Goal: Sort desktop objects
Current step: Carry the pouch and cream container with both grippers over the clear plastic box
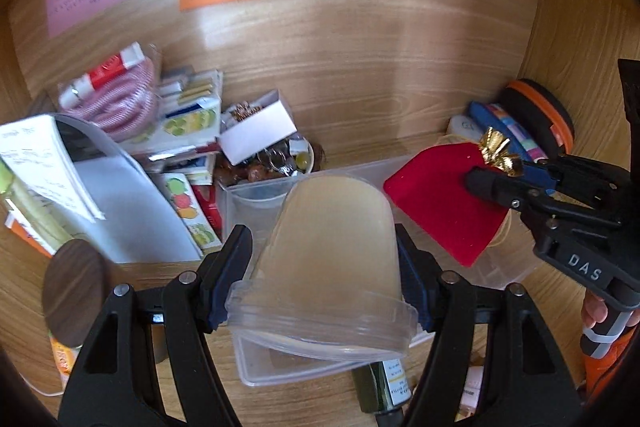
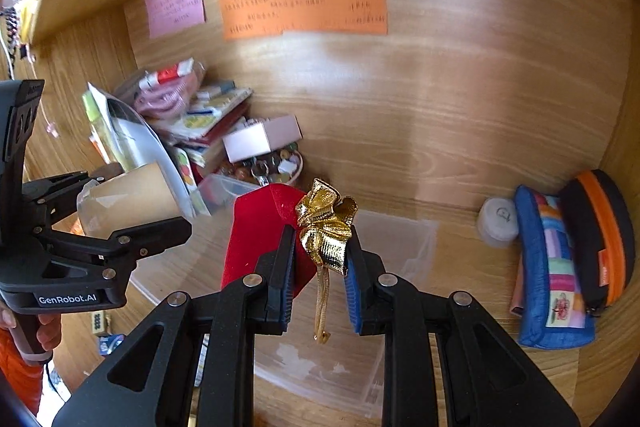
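Observation:
A clear plastic cup (image 1: 332,239) lies rim toward the camera, and my left gripper (image 1: 322,235) is shut on its sides. It hangs over a clear plastic bin (image 1: 248,203) on the wooden desk. My right gripper (image 2: 320,239) is shut on the gold bow (image 2: 326,223) of a red velvet pouch (image 2: 256,227), which dangles over the same bin (image 2: 404,239). In the right wrist view, the left gripper (image 2: 136,205) and its cup (image 2: 128,203) are at the left. From the left wrist view, the right gripper (image 1: 508,171) holds the pouch (image 1: 440,203) at the right.
A heap of booklets, a pink coil (image 1: 120,103), a white box (image 1: 256,131) and a bowl of trinkets (image 1: 280,163) fills the back left corner. A blue patchwork case (image 2: 552,267), a black and orange case (image 2: 604,235) and a white round tub (image 2: 498,221) stand at the right. Coloured notes hang on the back wall.

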### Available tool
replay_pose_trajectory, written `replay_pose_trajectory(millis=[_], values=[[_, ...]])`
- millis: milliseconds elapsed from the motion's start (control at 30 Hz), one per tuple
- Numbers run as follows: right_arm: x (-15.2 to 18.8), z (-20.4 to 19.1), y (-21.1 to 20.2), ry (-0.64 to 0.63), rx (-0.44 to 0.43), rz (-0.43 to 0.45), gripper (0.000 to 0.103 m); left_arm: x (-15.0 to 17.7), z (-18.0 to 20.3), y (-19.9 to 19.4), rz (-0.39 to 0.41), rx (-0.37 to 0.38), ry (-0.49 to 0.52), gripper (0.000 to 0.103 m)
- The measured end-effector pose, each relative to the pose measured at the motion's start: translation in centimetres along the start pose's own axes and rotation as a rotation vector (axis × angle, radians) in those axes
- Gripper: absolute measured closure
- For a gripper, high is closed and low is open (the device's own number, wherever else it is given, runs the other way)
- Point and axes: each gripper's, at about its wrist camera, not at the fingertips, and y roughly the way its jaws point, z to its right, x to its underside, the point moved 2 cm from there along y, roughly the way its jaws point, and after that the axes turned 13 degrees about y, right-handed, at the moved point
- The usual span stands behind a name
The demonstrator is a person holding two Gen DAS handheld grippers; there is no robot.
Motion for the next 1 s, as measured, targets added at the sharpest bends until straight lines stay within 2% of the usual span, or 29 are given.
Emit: replay_pose_trajectory(millis=[200, 367, 533, 633, 767, 1000], values=[[0.6, 0.6, 2.8, -0.009, 0.021, -0.079, 0.082, 0.2, 0.0, 2.8, -0.048, 0.019, 0.007, 0.034], [1.4, 0.7, 4.1, -0.027, 0.038, -0.107, 0.082, 0.7, 0.0, 4.7, -0.087, 0.024, 0.012, 0.034], [2.2, 0.5, 5.2, -0.050, 0.058, -0.132, 0.081, 1.1, 0.3, 5.6, -0.115, 0.036, 0.028, 0.034], [2.8, 0.3, 5.8, -0.056, 0.030, -0.171, 0.081, 1.3, 0.4, 6.2, -0.136, 0.034, 0.040, 0.034], [3.1, 0.3, 6.4, -0.093, 0.063, -0.183, 0.081, 1.6, 0.6, 6.9, -0.159, 0.034, 0.058, 0.034], [3.4, 0.4, 6.9, -0.113, 0.047, -0.225, 0.081, 1.9, 1.2, 8.0, -0.196, 0.036, 0.075, 0.034]])
